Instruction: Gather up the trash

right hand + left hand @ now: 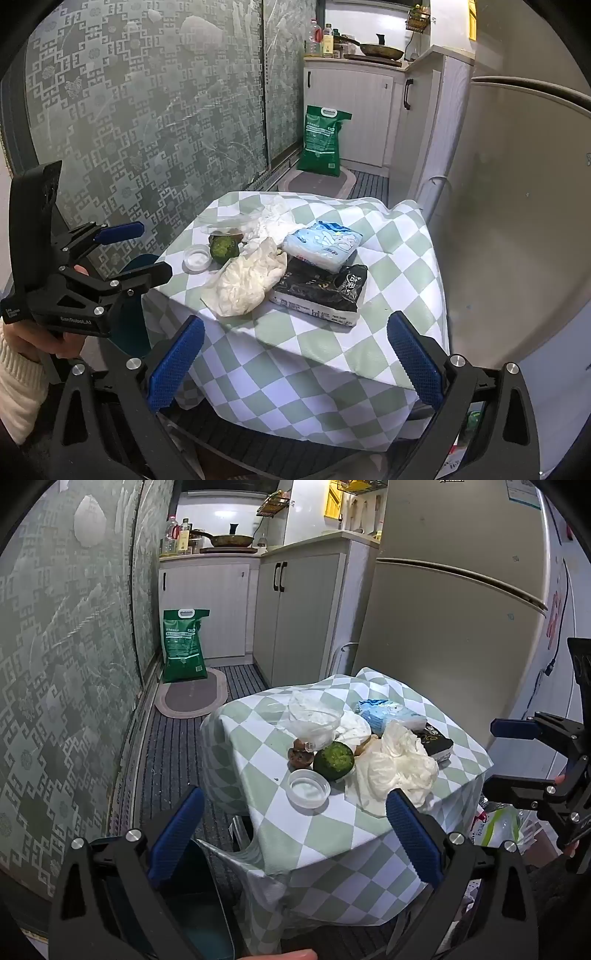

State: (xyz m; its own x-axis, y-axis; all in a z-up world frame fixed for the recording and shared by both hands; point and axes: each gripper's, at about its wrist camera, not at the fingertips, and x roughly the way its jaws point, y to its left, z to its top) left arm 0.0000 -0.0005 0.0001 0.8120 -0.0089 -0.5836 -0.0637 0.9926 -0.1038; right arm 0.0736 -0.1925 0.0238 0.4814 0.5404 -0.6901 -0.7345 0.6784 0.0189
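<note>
A small table with a green-and-white checked cloth (325,823) (295,354) carries trash: a crumpled white tissue (399,768) (251,277), a green fruit peel (333,758) (224,248), a clear plastic lid (308,788) (197,257), a clear plastic bag (314,716) (273,218) and brown scraps (300,757). My left gripper (295,834) is open and empty, short of the table's near corner. My right gripper (295,362) is open and empty before the table's front edge. Each gripper shows in the other view, the right one (517,753) and the left one (136,251).
A blue tissue pack (391,716) (321,245) and a black pack (436,742) (321,291) lie on the table. A dark teal bin (192,904) stands below left of the table. A fridge (454,627) is behind, a green sack (183,650) by the cabinets, a patterned glass door (147,110) on the left.
</note>
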